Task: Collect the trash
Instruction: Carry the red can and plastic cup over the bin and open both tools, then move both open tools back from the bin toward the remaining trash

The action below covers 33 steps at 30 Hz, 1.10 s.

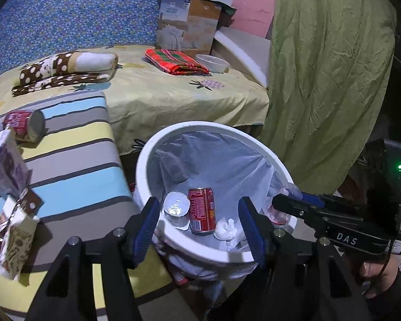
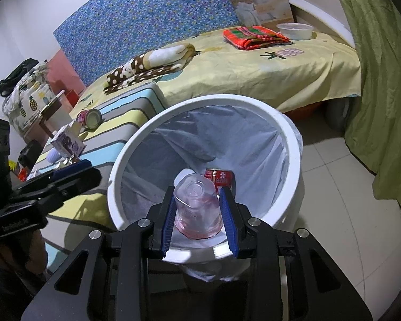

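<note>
A white trash bin (image 1: 147, 157) with a clear liner stands beside a striped cushion (image 1: 74, 157). Inside lie a red can (image 1: 201, 210), a clear plastic cup (image 1: 175, 208) and a crumpled tissue (image 1: 226, 228). My left gripper (image 1: 200, 230) is open and empty, above the bin's near rim. My right gripper (image 2: 197, 211) is shut on a clear plastic cup with pink residue (image 2: 197, 208), held over the bin (image 2: 291, 144); the red can (image 2: 219, 176) shows beyond it. It also shows in the left wrist view (image 1: 294, 200) at the bin's right rim.
On the striped cushion lie a red can on its side (image 1: 26, 125), a purple carton (image 1: 5, 160) and a brown snack wrapper (image 1: 13, 235). Behind is a bed (image 1: 173, 91) with folded blankets, a box and a plastic container. A green curtain (image 1: 323, 80) hangs at the right.
</note>
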Available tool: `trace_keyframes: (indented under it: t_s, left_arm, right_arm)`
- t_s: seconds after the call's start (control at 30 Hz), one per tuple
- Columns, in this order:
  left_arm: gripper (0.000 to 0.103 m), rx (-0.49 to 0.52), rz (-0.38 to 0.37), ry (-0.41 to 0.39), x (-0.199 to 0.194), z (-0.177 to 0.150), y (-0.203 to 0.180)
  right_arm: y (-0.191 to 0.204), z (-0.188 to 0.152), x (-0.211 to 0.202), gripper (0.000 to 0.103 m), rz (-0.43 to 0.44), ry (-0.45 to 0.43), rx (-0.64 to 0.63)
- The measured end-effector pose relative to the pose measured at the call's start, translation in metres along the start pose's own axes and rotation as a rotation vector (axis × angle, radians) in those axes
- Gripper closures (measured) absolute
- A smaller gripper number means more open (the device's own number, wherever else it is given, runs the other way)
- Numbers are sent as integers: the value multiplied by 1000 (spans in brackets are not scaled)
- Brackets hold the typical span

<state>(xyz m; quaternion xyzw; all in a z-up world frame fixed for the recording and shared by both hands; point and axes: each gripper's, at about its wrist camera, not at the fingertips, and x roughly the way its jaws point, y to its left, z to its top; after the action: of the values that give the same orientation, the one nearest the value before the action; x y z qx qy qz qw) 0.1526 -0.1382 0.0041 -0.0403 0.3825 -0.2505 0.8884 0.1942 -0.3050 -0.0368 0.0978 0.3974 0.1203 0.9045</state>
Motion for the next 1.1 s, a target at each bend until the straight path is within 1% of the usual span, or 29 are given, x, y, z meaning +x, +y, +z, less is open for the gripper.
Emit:
trace_keyframes:
  t_s: [0.07, 0.1, 0.33, 0.57, 0.7, 0.87, 1.1]
  left_arm:
    - [40, -9, 10, -5, -6, -3, 3]
    - [40, -12, 16, -8, -9, -4, 5]
    - [40, -43, 49, -31, -29, -16, 15]
    - [40, -76, 97, -57, -51, -27, 26]
    - [40, -94, 120, -73, -64, -34, 33]
    - [40, -111, 168, -90, -81, -44, 43]
    - [40, -161, 232, -104, -100, -61, 62]
  right_arm:
    - [2, 0, -2, 59, -1, -4, -4]
    - [2, -1, -3, 57, -1, -7, -4]
    - [10, 0, -14, 57, 0, -28, -15]
    - [30, -1, -22, 57, 18, -53, -49]
    - [43, -3, -23, 57, 38, -55, -76]
    - [62, -7, -24, 57, 66, -58, -117]
    - [85, -12, -19, 57, 113, -38, -161]
